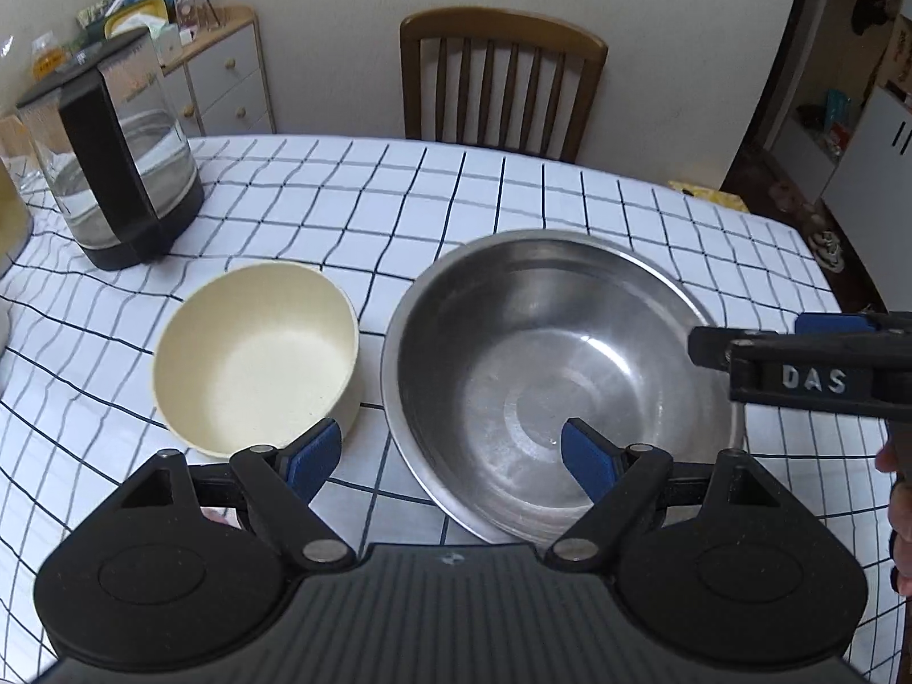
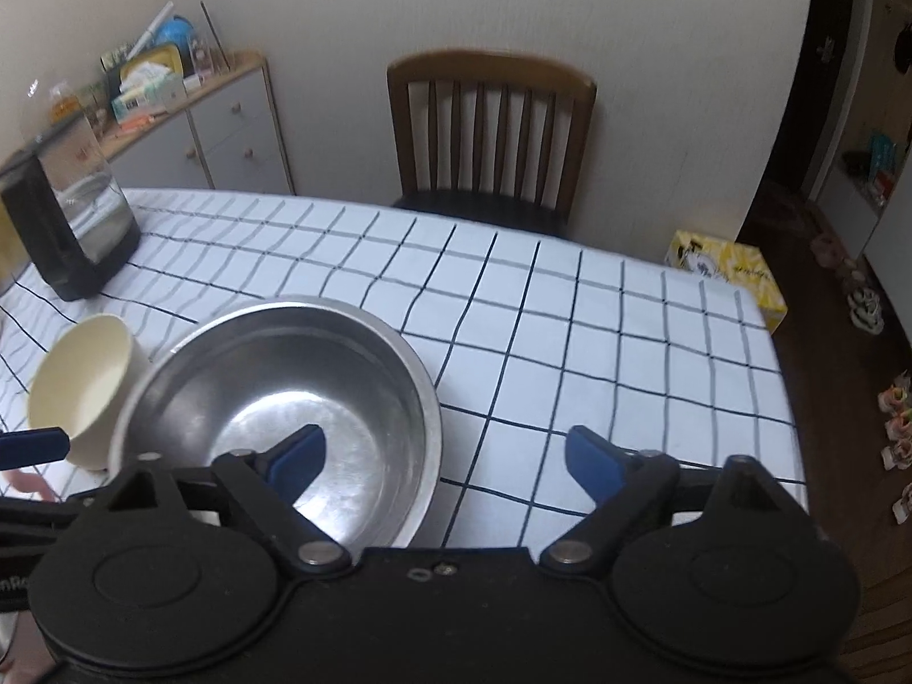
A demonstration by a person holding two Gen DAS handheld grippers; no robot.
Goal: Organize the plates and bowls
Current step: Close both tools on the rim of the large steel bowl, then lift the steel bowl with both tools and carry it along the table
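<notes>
Cream round ceramic bowl [image 1: 256,356] sits just left of wide stainless steel bowl [image 1: 561,382], both mid-surface [image 1: 353,199] toward near edge; left tool [image 1: 450,456], gaping and empty, is nearer the cream one than the equally agape, empty right tool [image 2: 444,456].

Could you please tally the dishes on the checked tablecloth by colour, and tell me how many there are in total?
Cream bowl: 1
Steel bowl: 1
Plates: 0 in view
Total: 2 dishes, side by side on the tablecloth. Both stand upright and empty. The left claw and the right claw are both open and hold nothing.
</notes>
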